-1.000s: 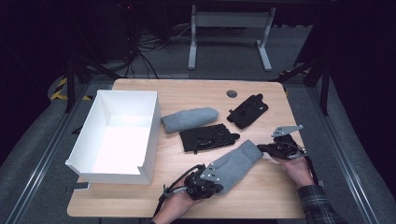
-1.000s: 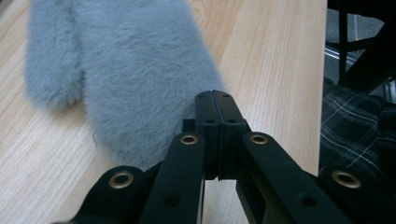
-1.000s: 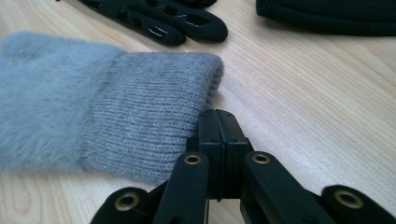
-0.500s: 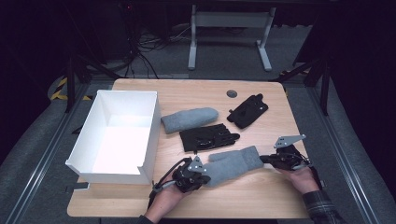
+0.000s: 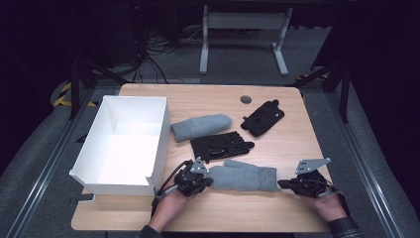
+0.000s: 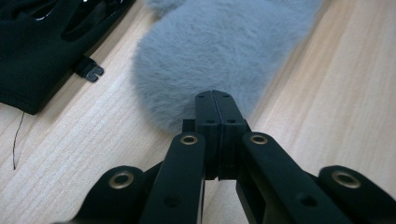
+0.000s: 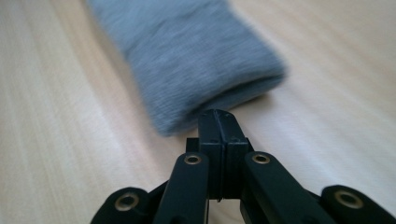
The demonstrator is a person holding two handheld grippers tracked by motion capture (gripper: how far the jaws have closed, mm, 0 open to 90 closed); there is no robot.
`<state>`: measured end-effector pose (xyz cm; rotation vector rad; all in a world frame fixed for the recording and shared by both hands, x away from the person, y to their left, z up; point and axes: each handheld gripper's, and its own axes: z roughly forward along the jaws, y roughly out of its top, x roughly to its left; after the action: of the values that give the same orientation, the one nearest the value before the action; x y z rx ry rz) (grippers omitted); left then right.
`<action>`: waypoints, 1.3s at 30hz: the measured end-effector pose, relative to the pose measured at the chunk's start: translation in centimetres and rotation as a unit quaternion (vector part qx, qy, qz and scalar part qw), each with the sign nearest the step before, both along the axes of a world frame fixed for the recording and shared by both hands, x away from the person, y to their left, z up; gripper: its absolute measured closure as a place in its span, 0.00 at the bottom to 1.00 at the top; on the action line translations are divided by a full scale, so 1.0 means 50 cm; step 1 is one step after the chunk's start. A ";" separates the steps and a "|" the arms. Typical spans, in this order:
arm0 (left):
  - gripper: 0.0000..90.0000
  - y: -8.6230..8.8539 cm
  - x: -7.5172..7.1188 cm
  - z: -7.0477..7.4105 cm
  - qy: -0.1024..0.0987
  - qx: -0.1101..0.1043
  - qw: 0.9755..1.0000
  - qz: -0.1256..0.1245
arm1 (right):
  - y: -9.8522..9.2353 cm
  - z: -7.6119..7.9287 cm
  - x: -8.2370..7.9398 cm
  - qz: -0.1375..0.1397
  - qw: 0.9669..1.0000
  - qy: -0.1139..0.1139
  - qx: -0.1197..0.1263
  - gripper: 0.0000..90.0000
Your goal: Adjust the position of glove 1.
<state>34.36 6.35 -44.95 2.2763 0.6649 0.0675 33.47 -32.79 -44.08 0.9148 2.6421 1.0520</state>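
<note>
The high view is looking forward and down over the whole table (image 5: 297,213) from its near edge — both gripper views are sitting low and close, facing each other along the near edge, sharing the grey mitten (image 5: 245,177) (image 6: 224,51) (image 7: 196,60).

The grey mitten (image 7: 187,60) is running off the top edge in the right gripper view, its knit cuff blurring softly.
</note>
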 end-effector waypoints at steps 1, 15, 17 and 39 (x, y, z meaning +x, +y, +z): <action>1.00 -0.002 -0.003 0.002 0.001 -0.003 1.000 -0.004 | -0.007 0.007 0.006 -0.008 1.000 -0.008 0.004 1.00; 1.00 -0.068 -0.020 -0.014 0.016 0.012 0.998 -0.063 | 0.099 0.027 0.122 0.035 0.999 -0.026 0.020 1.00; 1.00 -0.067 -0.018 -0.015 0.018 0.010 0.998 -0.060 | 0.111 0.024 0.128 0.041 0.999 -0.024 0.017 1.00; 1.00 -0.096 0.013 -0.020 0.022 0.006 0.998 -0.050 | 0.132 -0.006 0.084 0.112 0.993 0.031 -0.014 1.00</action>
<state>35.01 1.56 -45.96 2.3250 0.5728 -0.0270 37.66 -26.20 -44.36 0.6671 2.8562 1.0437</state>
